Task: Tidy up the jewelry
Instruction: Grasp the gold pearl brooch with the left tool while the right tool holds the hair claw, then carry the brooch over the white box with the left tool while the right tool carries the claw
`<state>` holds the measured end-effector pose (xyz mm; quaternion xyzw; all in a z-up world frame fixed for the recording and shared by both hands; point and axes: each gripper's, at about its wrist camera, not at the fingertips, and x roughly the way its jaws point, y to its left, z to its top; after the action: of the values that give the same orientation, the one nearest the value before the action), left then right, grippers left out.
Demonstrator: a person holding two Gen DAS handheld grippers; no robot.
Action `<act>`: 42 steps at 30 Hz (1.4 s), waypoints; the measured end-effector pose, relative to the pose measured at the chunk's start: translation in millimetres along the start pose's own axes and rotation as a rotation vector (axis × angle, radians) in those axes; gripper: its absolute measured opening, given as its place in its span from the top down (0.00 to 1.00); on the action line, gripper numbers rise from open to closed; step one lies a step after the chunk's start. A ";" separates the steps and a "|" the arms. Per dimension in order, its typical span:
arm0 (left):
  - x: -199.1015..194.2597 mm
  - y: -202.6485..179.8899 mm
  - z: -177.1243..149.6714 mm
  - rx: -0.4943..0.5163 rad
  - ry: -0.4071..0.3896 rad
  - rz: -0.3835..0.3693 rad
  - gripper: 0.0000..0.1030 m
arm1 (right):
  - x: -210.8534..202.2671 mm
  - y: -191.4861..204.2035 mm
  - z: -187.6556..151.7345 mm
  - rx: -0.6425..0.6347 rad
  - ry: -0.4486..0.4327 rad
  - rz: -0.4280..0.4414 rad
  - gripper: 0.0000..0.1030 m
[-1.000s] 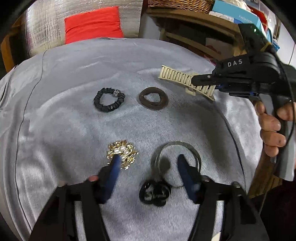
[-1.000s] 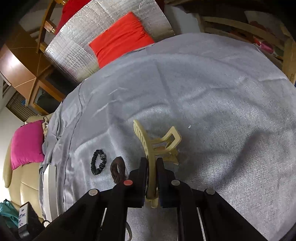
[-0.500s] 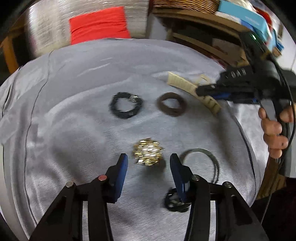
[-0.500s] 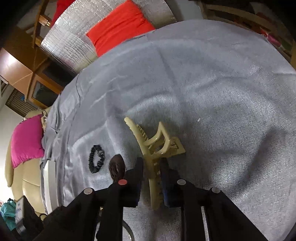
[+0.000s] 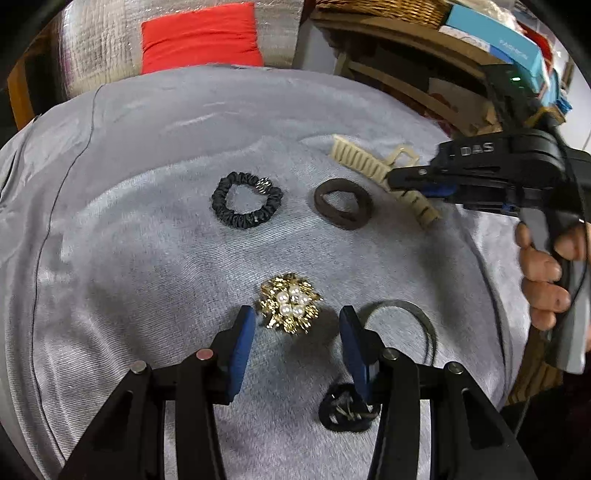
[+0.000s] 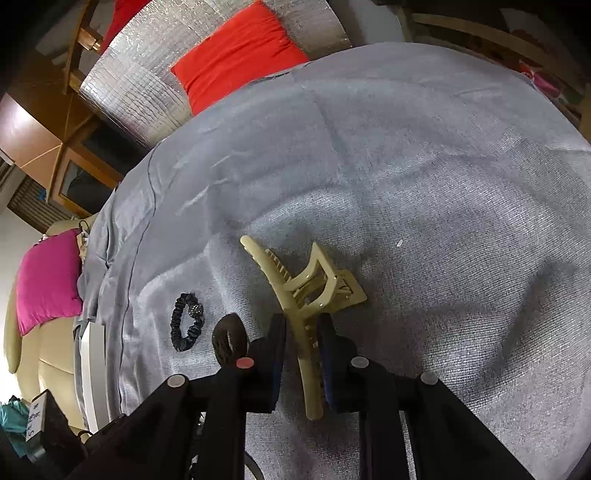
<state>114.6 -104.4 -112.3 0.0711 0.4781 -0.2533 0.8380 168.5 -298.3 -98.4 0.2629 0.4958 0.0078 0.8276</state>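
A grey cloth point(image 5: 147, 184) carries the pieces. A gold brooch with pearls point(image 5: 291, 308) lies just ahead of my left gripper point(image 5: 296, 321), which is open; its blue pads point(image 5: 242, 339) flank the brooch without touching it. A beige claw clip point(image 6: 295, 284) point(image 5: 360, 160) lies on the cloth between the jaws of my right gripper point(image 6: 302, 326) point(image 5: 391, 181), with a slim gap on each side, so it is open. A black scrunchie point(image 5: 236, 221) point(image 6: 176, 321) and a brown hair tie point(image 5: 343, 221) point(image 6: 225, 339) sit left of the clip.
A thin dark hoop point(image 5: 424, 321) and a black knotted tie point(image 5: 332, 417) lie by my left gripper's right finger. A hand point(image 5: 543, 273) holds the right gripper. A red cushion point(image 5: 199, 37) and wooden shelves point(image 5: 406, 33) stand behind. The cloth drops off at the right.
My left gripper shifted from over the hoop to straddle the brooch. My right gripper's jaws parted off the claw clip, which now rests lower on the cloth.
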 end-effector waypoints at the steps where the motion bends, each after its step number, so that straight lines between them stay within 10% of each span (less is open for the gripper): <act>1: 1.1 0.6 0.5 -0.005 -0.002 0.004 0.53 | 0.2 0.4 0.0 -0.003 0.000 0.000 0.81; 22: -4.7 5.1 5.5 -0.024 -0.079 0.040 0.65 | -10.0 14.7 -1.1 -0.043 -0.045 0.037 0.85; 42: -139.3 54.1 -30.8 -0.144 -0.328 0.144 0.65 | -33.7 103.7 -30.8 -0.180 -0.164 0.208 0.85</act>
<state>59.9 3.0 -18.8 0.0024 0.3456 -0.1660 0.9236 151.6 -205.0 -36.4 0.2374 0.3938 0.1164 0.8804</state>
